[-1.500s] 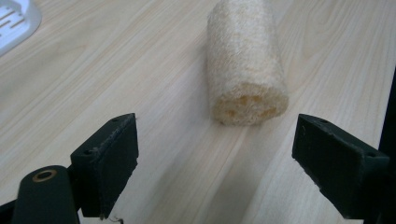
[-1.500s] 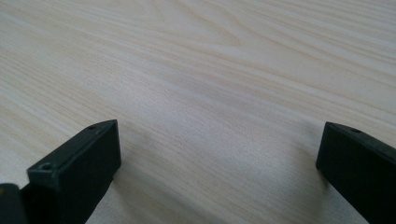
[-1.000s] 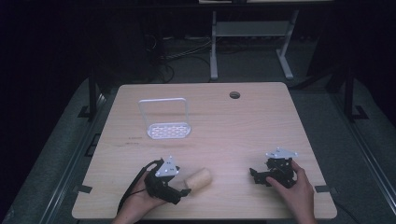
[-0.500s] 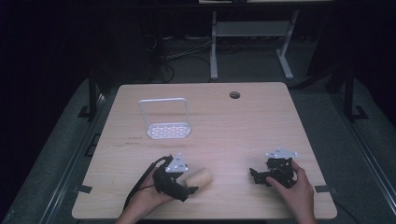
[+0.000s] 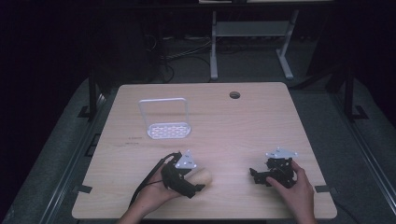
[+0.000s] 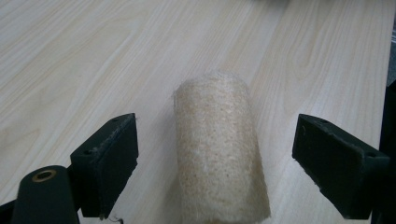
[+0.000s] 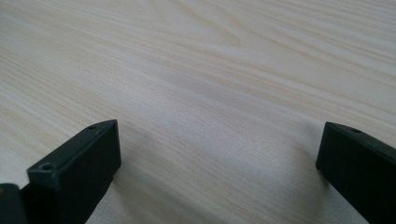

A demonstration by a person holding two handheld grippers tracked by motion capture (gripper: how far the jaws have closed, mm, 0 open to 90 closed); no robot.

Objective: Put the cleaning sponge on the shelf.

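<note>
Left jaws: stood wide apart, one on each side of the roll, with a gap to it on both sides and nothing gripped.
Left gripper [image 5: 198,179]: you held it low over the table near the front edge, left of the middle.
Roll [image 6: 218,149]: a pale, rough-textured cylinder that lay on its side on the wood, lengthwise between your left jaws; from above it showed just right of that gripper [image 5: 201,176].
Right jaws: stood wide apart over bare wood, with nothing between them.
Right gripper [image 5: 254,176]: your hand kept it close to the surface near the front right corner, well apart from the roll.
Table [image 5: 261,126]: light wood grain, with a small round hole [image 5: 234,95] near the back edge.
Rack [image 5: 166,122]: a white wire frame on a perforated base, standing upright in the left half of the table, behind your left gripper and apart from it.
</note>
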